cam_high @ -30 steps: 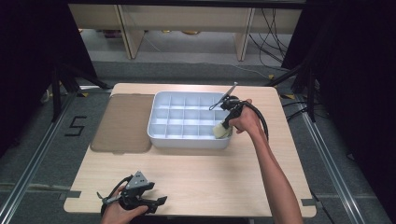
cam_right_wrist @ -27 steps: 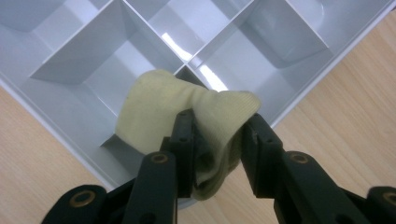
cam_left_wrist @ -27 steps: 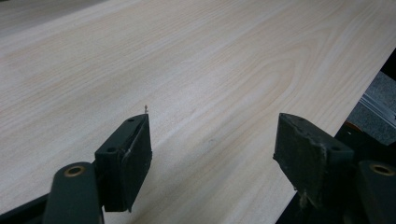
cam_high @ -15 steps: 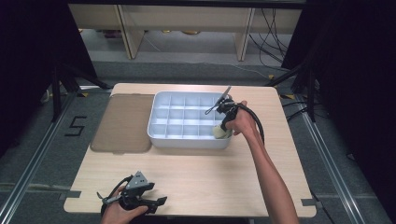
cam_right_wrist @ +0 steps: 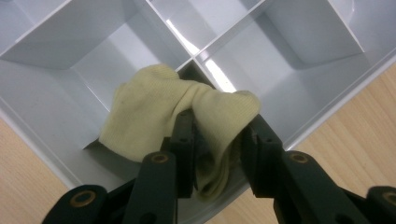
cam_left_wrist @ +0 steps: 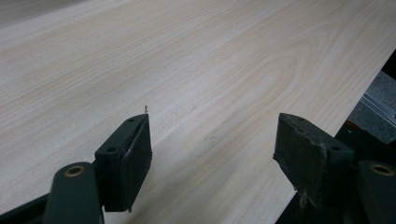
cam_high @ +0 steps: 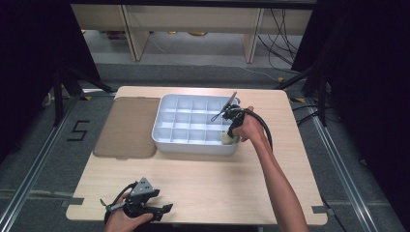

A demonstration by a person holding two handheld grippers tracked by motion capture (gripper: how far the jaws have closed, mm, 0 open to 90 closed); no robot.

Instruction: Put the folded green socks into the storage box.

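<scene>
The right tool (cam_right_wrist: 212, 140) has its jaws pinched on a pale yellow cloth (cam_right_wrist: 177, 105), and the fabric bunches up between the two black pads. The cloth sits down inside the white tray (cam_high: 193, 145), in the compartment at the tray's near right corner, draped against the divider walls. From the high view the right hand (cam_high: 247, 126) hangs over that same corner, with the cloth (cam_high: 226, 138) peeking out just below it.

The left tool (cam_high: 145, 205) rests low at the near edge of the tabletop (cam_high: 217, 179), well apart from the tray. Its jaws stand wide and hold nothing; between them there is only bare wood grain (cam_left_wrist: 210, 93).

A brownish lid (cam_high: 126, 126) lies flat on the tabletop, just beside the tray's left side, so the tray is open to work in.

My guess is that the tray is being wiped out compartment by compartment, and the cloth is in one of the corner cells right now. How many cells have been dealt with I cannot tell; they all look equally clean and white from here. If the wiping runs across the whole grid, many cells may be left, and the lid would presumably go back on afterward. The left tool looks idle for the moment, perhaps waiting to steady the tray or fetch the lid.
</scene>
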